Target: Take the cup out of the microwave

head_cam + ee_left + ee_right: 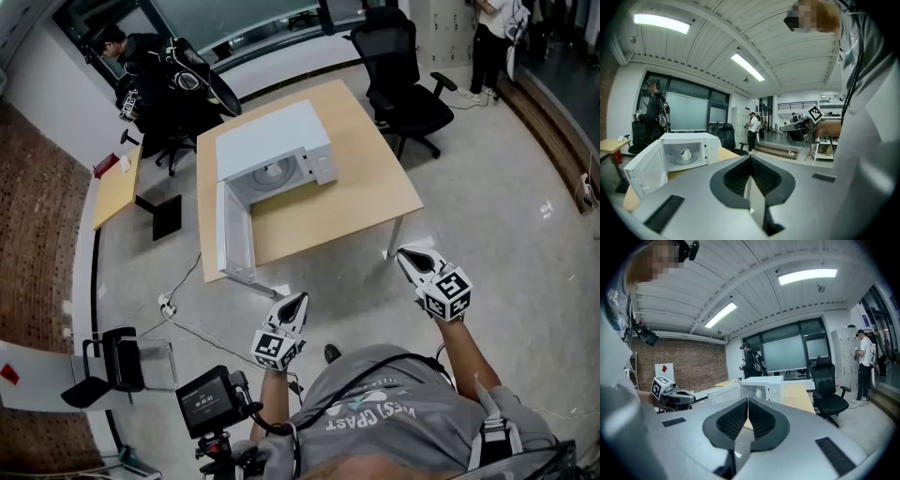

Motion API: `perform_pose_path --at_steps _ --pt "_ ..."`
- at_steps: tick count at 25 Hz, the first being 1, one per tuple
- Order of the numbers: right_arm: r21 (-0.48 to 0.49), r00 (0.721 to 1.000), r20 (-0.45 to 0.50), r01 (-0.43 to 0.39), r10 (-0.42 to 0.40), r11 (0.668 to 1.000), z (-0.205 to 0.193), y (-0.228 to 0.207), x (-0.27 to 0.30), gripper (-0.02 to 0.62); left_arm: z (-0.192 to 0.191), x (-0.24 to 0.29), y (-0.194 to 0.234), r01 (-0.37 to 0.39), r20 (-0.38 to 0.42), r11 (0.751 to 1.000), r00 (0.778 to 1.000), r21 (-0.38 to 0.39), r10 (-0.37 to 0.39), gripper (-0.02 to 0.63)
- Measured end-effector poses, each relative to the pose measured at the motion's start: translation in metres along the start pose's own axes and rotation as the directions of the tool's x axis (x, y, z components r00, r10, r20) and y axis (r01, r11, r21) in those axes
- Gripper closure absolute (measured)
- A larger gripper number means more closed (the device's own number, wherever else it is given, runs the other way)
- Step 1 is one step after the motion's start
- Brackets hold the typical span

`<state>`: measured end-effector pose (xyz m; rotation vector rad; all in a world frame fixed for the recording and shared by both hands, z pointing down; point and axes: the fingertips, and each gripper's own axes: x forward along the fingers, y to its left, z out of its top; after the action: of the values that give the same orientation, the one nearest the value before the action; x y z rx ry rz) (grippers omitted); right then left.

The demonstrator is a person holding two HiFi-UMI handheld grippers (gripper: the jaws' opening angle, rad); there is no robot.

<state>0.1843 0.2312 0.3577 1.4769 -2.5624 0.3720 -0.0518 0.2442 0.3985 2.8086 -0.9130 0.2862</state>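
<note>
Evidently the approach; cup (685, 153) sits in the open microwave (272, 145); left gripper (296, 300) and right gripper (407, 255), fingers closed and empty, hang well short; next, step closer and open 1.

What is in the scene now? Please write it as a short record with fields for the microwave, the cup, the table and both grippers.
microwave: white box-shaped microwave oven, standing on the table, door swung open
cup: small white cup, inside the microwave
table: light wooden table
left gripper: jaws together, empty, away from the table
right gripper: jaws together, empty, away from the table
task state: cup not yet taken out
</note>
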Motion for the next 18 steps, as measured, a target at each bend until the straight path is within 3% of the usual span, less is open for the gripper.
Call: perform_pose_path --at_steps 6,18 --pt "-0.013 0.997 0.056 0.055 -0.054 0.998 0.016 -0.013 0.024 0.583 0.025 0.017 0.036 0.030 0.039 0.998 0.999 0.063 -0.033 0.563" --pt "-0.028 0.992 0.086 0.098 -0.095 0.995 0.028 0.021 0.059 0.583 0.027 -0.015 0.087 0.049 0.045 0.995 0.998 0.090 -0.053 0.563"
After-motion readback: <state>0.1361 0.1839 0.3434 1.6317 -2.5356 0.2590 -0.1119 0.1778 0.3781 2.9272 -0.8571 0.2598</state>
